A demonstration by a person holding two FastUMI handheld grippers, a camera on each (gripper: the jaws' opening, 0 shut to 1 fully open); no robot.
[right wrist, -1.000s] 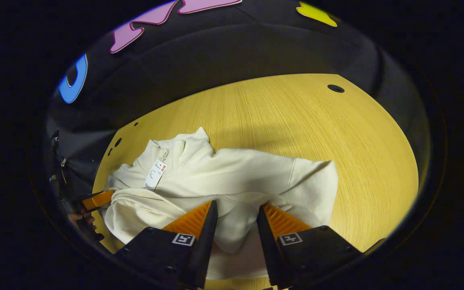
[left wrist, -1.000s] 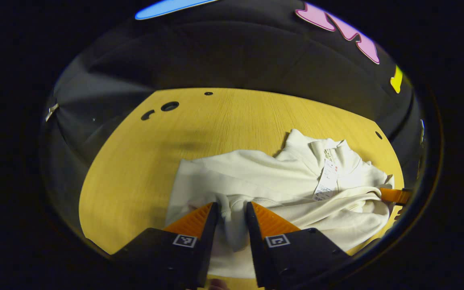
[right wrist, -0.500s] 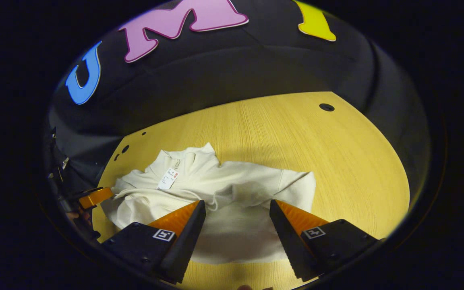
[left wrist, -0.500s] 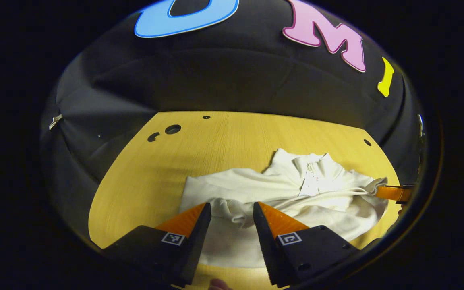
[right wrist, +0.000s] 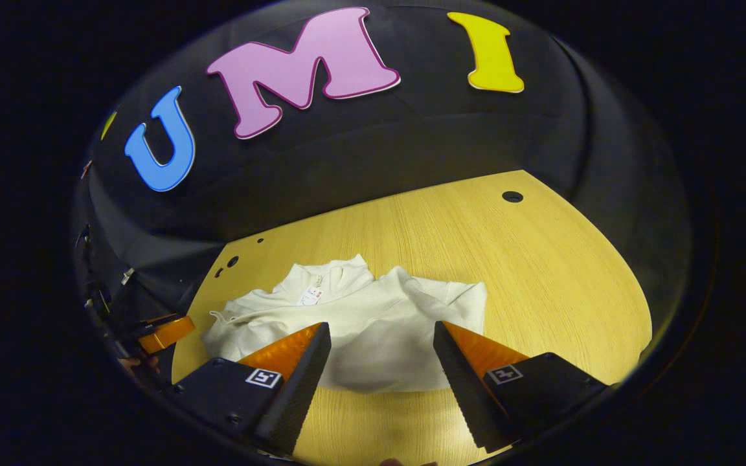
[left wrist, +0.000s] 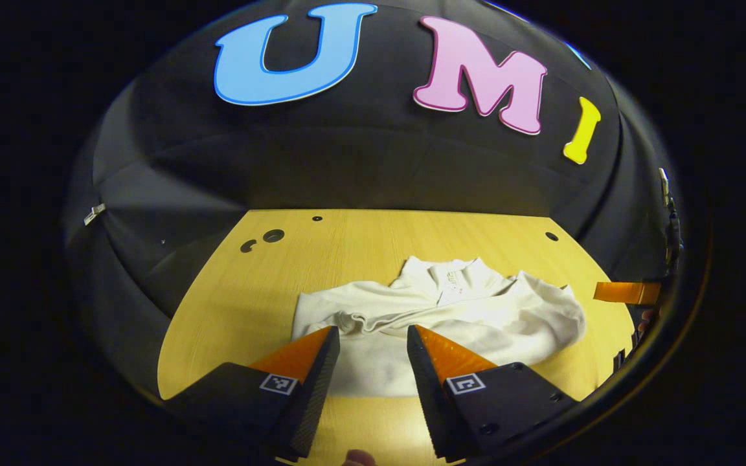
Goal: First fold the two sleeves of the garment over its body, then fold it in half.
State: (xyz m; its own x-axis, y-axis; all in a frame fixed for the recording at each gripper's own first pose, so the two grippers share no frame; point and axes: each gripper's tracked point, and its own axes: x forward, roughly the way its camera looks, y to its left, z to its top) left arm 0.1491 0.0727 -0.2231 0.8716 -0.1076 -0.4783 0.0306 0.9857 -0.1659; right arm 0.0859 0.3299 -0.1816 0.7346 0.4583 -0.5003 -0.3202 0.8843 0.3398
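Garment: cream top, lying folded and rumpled on the table, collar toward the far wall, a white tag at the neck.
Folds: a long ridge of cloth runs across it in the left gripper view; in the right gripper view its near edge lies fairly straight between the fingers.
Place: near the front middle of the table, bare wood on every side.
Left gripper: spread apart, nothing between the fingers; they frame the garment's near left part without touching it, as far as can be told.
Right gripper: spread wide, holding nothing; its fingers frame the garment's near edge. In the left gripper view it shows at the far right rim, apart from the cloth.
Left gripper, seen from the right: one finger at the lower left rim, beside the table's edge, clear of the garment.
Table: light wood, with small round holes near its far corners.
Wall: black cloth behind the table.
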